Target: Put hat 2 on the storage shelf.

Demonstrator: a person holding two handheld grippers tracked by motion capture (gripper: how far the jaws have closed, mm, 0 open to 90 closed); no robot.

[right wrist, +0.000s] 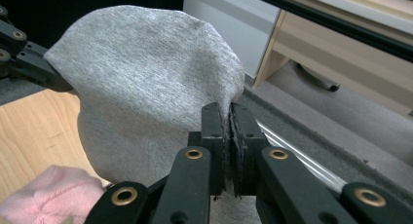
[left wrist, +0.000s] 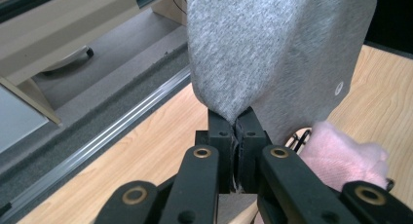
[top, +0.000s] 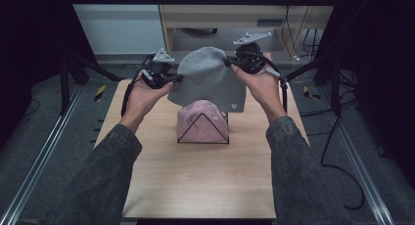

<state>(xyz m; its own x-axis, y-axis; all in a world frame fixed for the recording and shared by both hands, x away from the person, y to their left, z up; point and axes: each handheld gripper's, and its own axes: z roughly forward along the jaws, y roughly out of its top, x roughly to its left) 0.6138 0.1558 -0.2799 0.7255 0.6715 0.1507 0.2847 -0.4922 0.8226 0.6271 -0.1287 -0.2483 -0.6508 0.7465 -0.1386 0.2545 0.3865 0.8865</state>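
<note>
Nearest, on the table (top: 205, 186), a wire stand (top: 203, 129) carried a pink hat (top: 200, 118) draped over its frame; nothing else sat on it. Above and just behind it hung a grey hat (top: 210, 78), stretched between both tools. The left gripper (top: 175, 79) was clamped on one edge and the right gripper (top: 230, 63) pinched the opposite edge, likely to spread the hat open and keep it clear of the pink one below.
</note>
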